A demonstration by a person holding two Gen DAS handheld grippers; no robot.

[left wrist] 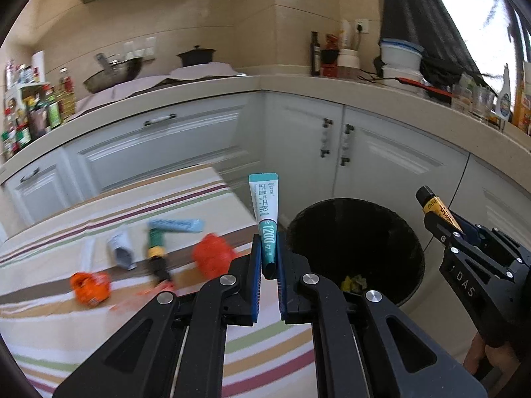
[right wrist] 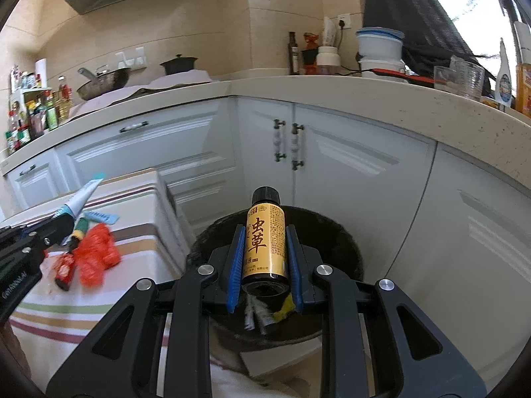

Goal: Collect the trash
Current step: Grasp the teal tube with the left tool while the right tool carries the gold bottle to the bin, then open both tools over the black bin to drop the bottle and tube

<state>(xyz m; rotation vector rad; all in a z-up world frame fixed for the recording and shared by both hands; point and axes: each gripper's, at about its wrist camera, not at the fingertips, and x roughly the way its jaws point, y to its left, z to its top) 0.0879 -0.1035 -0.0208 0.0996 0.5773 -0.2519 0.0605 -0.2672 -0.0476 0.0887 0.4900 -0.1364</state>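
Observation:
My left gripper (left wrist: 268, 248) is shut on a teal and white tube (left wrist: 265, 212) that stands up between the blue pads, over the table's right edge beside the black bin (left wrist: 411, 252). My right gripper (right wrist: 264, 245) is shut on a small gold bottle with a black cap (right wrist: 264, 238), held above the black bin (right wrist: 351, 255). Each view shows the other hand: the right gripper (left wrist: 444, 229) with the gold bottle (left wrist: 434, 207), and the left gripper (right wrist: 64, 220) with the tube (right wrist: 83, 197). The bin holds yellow and pale scraps (left wrist: 353, 282).
The striped tablecloth (left wrist: 83, 331) carries more litter: two crumpled orange wrappers (left wrist: 212, 255), (left wrist: 89, 287), a pale blue strip (left wrist: 176, 225), a grey crumpled tube (left wrist: 121, 248), a green and yellow item (left wrist: 156, 248). White cabinets (left wrist: 332, 139) stand behind the bin.

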